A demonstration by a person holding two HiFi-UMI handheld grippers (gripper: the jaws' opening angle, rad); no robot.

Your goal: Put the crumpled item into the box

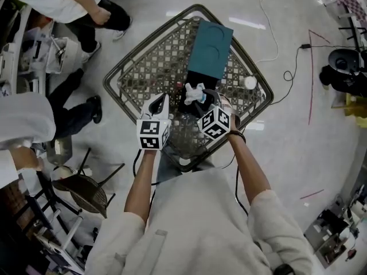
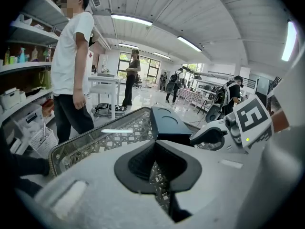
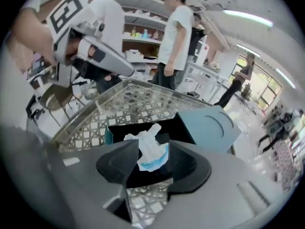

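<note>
The crumpled item is pinched, firmly it seems, in the right gripper and held just above the open box, ready to be dropped in. The left gripper is shut and empty, parked aside. Only the head view shows the whole lattice table — and both grippers together.

**No readable writing in view**

No text, brand, number or sign can be made out. The left cube and right cube carry black-and-white square markers (coded patterns, not letters); the shelf items are too small to read.
</note>
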